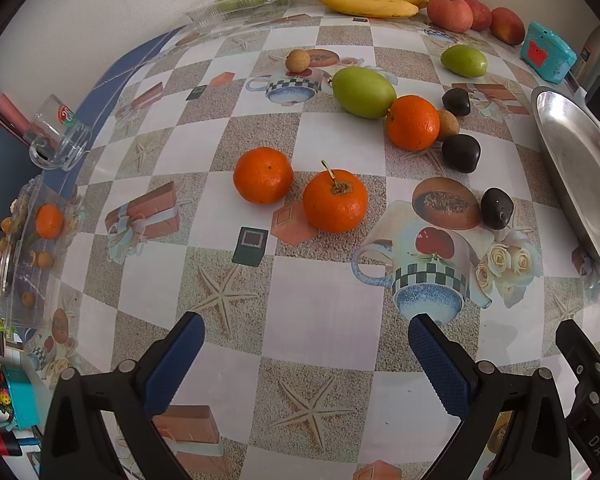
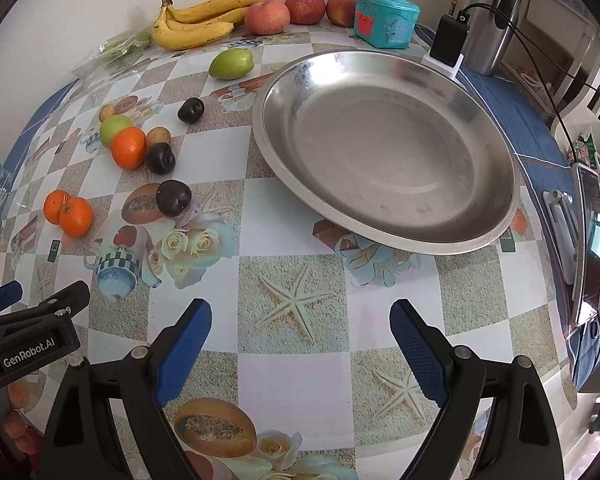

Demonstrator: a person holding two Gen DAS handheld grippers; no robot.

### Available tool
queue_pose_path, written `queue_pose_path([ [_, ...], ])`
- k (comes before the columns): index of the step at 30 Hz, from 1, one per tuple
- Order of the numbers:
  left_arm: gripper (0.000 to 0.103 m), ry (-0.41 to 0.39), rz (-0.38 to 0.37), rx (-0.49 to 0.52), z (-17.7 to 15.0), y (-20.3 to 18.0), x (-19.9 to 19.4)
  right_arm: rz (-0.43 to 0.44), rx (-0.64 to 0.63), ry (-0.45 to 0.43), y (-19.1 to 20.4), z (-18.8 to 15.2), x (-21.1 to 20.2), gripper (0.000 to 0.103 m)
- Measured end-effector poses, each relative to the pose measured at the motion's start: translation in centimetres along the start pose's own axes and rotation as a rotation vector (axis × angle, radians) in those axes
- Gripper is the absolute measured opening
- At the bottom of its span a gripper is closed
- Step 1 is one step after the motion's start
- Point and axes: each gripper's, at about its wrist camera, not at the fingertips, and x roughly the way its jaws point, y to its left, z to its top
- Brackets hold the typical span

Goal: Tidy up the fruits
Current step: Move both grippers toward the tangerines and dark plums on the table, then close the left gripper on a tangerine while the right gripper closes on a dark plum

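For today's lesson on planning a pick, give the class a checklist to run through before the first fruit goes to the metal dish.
1. Left gripper open, nothing between the fingers: ok.
2. Right gripper open, nothing held: ok.
3. Metal dish has no fruit in it yet: ok.
4. Stemmed orange free of its neighbour orange: ok, a gap shows.
5. Far orange free to lift: not ok, crowded by a green fruit.

Bananas [image 2: 196,20] behind, fruits [image 2: 128,148] left of metal dish [image 2: 384,232] on table [image 2: 300,380]
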Motion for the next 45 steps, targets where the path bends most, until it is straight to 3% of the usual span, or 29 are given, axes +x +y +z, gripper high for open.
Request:
queue_pose_path([
  [9, 0.103, -0.018, -0.014, -0.018, 0.0, 0.4, -0.2, 0.009, -0.01, -0.005, 0.1, 0.0, -0.1, 0.091],
  [17, 0.103, -0.081, -0.051, -0.069, 1.0, 1.2, -1.4, 0.029, 0.014, -0.073, 0.1, 0.7, -1.0, 0.091],
  [24, 0.103, -0.09, -0.088, -0.163, 2.8, 2.6, -1.5, 0.087, 0.07, -0.124, 0.3, 2.2, -1.2, 0.091],
  [29, 0.103, -0.14, -0.088, -0.223, 4.1, 4.0, -2.0, 0.162, 0.072, -0.134, 1.4, 3.4, -0.9, 0.091],
  [36, 0.103, -0.092, -0.114, -0.27, 5.6, 5.0, -1.3, 0.22, 0.008, -0.152, 3.6, 5.1, -0.9, 0.091],
  [41, 0.103, -0.106, -0.101, -0.233, 6.8, 4.4, -1.2, 0.219, -0.048, -0.16, 4.7, 5.9, -0.4, 0.091],
  [45, 0.103, -0.099, -0.135, -0.269, 7.1, 4.8, -0.7, 0.214, -0.065, -0.189, 5.1, 6.3, -0.4, 0.091],
])
